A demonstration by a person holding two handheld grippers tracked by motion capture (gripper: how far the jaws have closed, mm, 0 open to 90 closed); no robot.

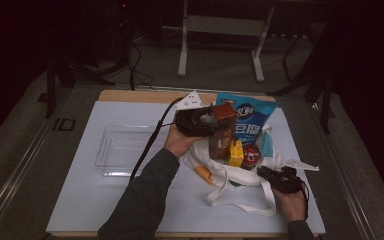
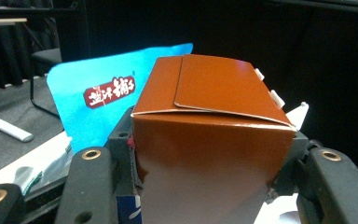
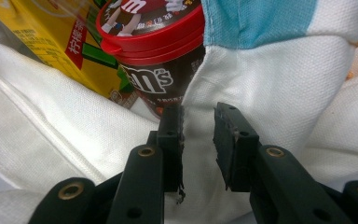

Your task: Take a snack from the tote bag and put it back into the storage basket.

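A brown carton (image 1: 223, 126) hangs upright over a white tote bag (image 1: 219, 175), and my left gripper (image 1: 211, 121) is shut on its sides. In the left gripper view the carton (image 2: 214, 140) sits between both pads of that gripper (image 2: 209, 156). The bag holds a blue snack pouch (image 1: 250, 116), a yellow drink carton (image 1: 236, 153) and a red-lidded candy tub (image 1: 251, 156). My right gripper (image 1: 268, 174) is at the bag's right side. In its own view the right gripper (image 3: 199, 129) pinches the bag's white cloth rim (image 3: 270, 84) just in front of the tub (image 3: 154, 42) and the yellow carton (image 3: 56, 42).
A clear plastic tray (image 1: 122, 147) lies on the white mat (image 1: 90, 200) to the left of the bag. The bag's straps (image 1: 240, 205) trail toward the front edge. The left gripper's cable (image 1: 150, 142) runs across the tray. Table legs stand on the floor beyond.
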